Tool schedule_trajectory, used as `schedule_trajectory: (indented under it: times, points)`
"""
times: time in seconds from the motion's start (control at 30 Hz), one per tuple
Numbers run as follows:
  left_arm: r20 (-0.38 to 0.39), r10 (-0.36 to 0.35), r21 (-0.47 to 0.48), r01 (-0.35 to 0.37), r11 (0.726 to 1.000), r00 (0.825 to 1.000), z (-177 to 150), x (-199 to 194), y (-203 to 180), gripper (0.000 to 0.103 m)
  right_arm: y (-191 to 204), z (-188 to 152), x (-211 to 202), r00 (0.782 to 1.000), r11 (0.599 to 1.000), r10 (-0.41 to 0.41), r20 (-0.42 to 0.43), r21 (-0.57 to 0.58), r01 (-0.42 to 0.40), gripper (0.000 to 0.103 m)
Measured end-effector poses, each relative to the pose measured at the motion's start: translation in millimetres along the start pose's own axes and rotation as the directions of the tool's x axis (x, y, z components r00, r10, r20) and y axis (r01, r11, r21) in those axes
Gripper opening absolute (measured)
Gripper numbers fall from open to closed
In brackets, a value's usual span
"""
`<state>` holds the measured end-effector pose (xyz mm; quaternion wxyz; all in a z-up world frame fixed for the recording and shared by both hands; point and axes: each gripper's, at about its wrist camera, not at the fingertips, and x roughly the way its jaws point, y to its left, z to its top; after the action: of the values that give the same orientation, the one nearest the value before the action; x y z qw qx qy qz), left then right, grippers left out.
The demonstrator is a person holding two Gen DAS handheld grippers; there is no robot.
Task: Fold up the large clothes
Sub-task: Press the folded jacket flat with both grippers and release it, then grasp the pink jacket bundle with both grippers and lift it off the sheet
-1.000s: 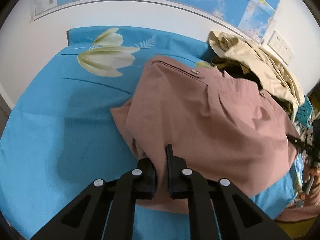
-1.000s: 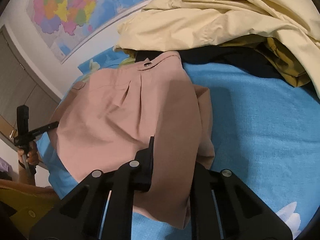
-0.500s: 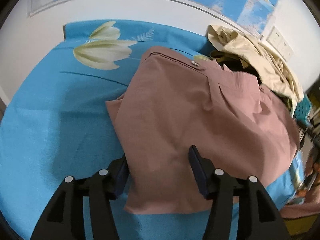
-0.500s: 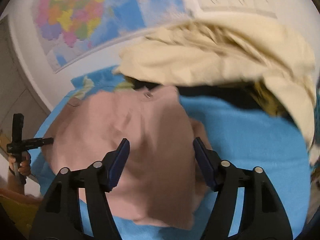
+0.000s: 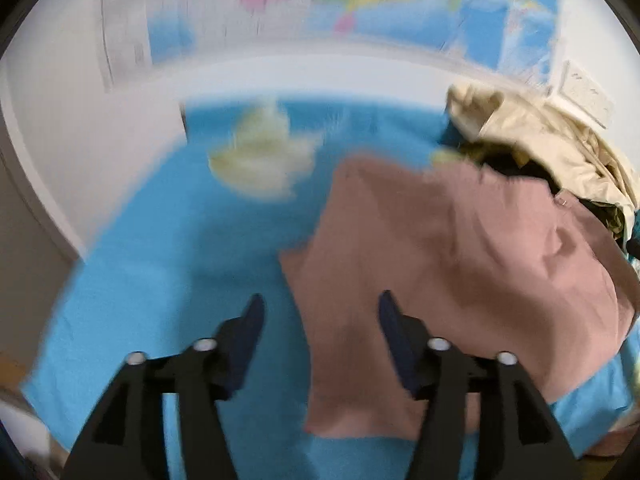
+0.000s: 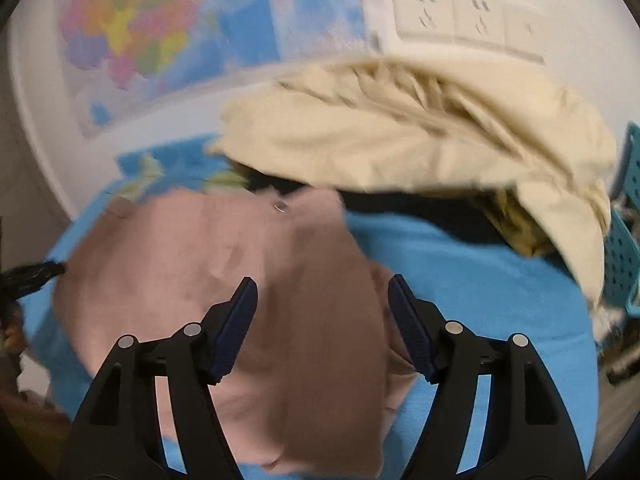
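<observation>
On the blue bed sheet (image 5: 168,280) the pink garment (image 5: 460,264) lies folded over in front of a cream clothes pile (image 6: 400,136), so this fold looks just laid. Next it likely needs a fresh edge picked for another fold. The left gripper (image 5: 320,316) and right gripper (image 6: 322,300) tilt downward above it, jaws opening wide, pads clear of the cloth.

a white wall (image 6: 40,128) carries a coloured map (image 6: 132,36) and sockets (image 6: 460,16).
</observation>
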<state>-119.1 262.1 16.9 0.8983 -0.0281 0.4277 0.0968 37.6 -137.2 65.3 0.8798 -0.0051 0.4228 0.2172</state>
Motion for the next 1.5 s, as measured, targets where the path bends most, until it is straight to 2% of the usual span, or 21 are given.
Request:
schedule_trajectory:
  times: [0.13,0.27,0.37,0.4,0.43,0.47,0.5,0.53,0.6,0.67,0.73,0.8,0.87,0.97,1.0,1.07,1.13,1.2,1.27,1.37,1.5]
  points:
    - [0.058,-0.167,0.081,0.162,0.983,0.984,12.5,-12.2,-25.1,0.062,36.8,3.5,8.1,0.989,0.984,0.145,-0.036,-0.097,-0.148,0.069]
    - [-0.057,-0.194,0.170,0.201,0.965,0.979,12.7,31.7,-60.6,0.063,63.3,-2.6,55.3,0.982,0.972,0.141,-0.127,-0.168,-0.162,0.066]
    - [-0.146,-0.142,0.130,0.161,0.978,0.979,10.1,69.2,-53.6,0.059,40.5,-7.8,78.7,0.981,0.985,0.083,-0.175,-0.132,-0.107,0.062]
    - [-0.154,-0.171,0.101,0.188,0.977,0.973,10.5,75.6,-45.6,0.059,21.5,-7.9,82.7,0.974,0.987,0.129,-0.188,-0.070,-0.144,0.058]
    - [-0.150,-0.200,0.075,0.213,0.974,0.968,11.5,78.2,-38.9,0.057,5.7,-7.5,82.8,0.970,0.985,0.166,-0.180,-0.014,-0.171,0.052]
    - [-0.146,-0.211,0.060,0.221,0.973,0.967,13.1,79.6,-32.9,0.055,-4.9,-7.0,82.0,0.974,0.989,0.148,-0.170,0.010,-0.149,0.041]
    - [-0.145,-0.199,0.055,0.209,0.976,0.969,15.1,81.2,-28.0,0.051,-18.0,-6.5,80.7,0.977,0.991,0.129,-0.170,0.037,-0.125,0.037]
    - [-0.146,-0.195,0.050,0.204,0.978,0.970,16.0,81.6,-25.6,0.050,-30.2,-6.3,77.0,0.973,0.985,0.159,-0.165,0.090,-0.146,0.037]
    - [-0.132,-0.187,0.046,0.195,0.980,0.973,18.3,72.8,-23.2,0.051,-39.6,-6.5,62.1,0.977,0.979,0.166,-0.137,0.143,-0.146,0.050]
    - [-0.098,-0.191,0.054,0.197,0.979,0.977,17.7,57.2,-18.9,0.057,-33.8,-9.3,38.0,0.986,0.987,0.134,-0.096,0.097,-0.125,0.062]
    - [-0.058,-0.205,0.082,0.210,0.974,0.977,12.1,39.4,-16.3,0.064,-26.0,-15.2,14.6,0.989,0.991,0.132,-0.067,0.044,-0.129,0.065]
    - [-0.052,-0.199,0.107,0.204,0.973,0.979,0.9,29.0,-16.5,0.065,-15.9,-28.3,-3.1,0.989,0.991,0.131,-0.074,-0.014,-0.133,0.069]
    - [-0.067,-0.192,0.111,0.198,0.974,0.979,-8.6,27.9,-16.2,0.065,-11.6,-40.2,-6.5,0.992,0.994,0.083,-0.100,-0.065,-0.090,0.076]
    - [-0.095,-0.179,0.102,0.188,0.977,0.979,-19.7,40.8,-13.6,0.065,-20.3,-65.5,2.8,0.978,0.996,0.080,-0.192,-0.034,-0.088,0.076]
    - [-0.092,-0.177,0.097,0.186,0.978,0.980,-20.4,43.1,-11.3,0.065,-23.5,-69.4,6.3,0.976,0.996,0.083,-0.201,-0.022,-0.090,0.064]
    - [-0.090,-0.148,0.076,0.155,0.985,0.985,-16.8,49.0,-6.9,0.065,-29.4,-72.5,8.3,0.977,0.997,0.067,-0.203,-0.019,-0.073,0.048]
    - [-0.106,-0.123,0.052,0.129,0.990,0.987,-13.0,54.0,-2.6,0.065,-40.8,-70.4,8.7,0.978,0.996,0.090,-0.187,0.042,-0.084,0.048]
    - [-0.120,-0.096,0.025,0.100,0.995,0.988,-9.9,50.1,2.3,0.065,-45.4,-69.2,11.3,0.977,0.995,0.077,-0.199,0.082,-0.061,0.061]
    - [-0.111,-0.138,-0.016,0.137,0.990,0.984,-13.1,36.2,11.9,0.064,-47.7,-67.6,10.4,0.976,0.993,0.082,-0.202,0.104,-0.062,0.061]
    - [-0.107,-0.221,-0.067,0.215,0.974,0.969,-24.0,15.7,24.3,0.064,-52.1,-66.1,-2.0,0.979,0.985,0.114,-0.167,0.145,-0.090,0.072]
    - [-0.163,-0.320,-0.153,0.297,0.943,0.933,-48.4,2.3,33.6,0.065,-62.7,-64.9,-5.9,0.967,0.953,0.210,-0.141,0.252,-0.170,0.081]
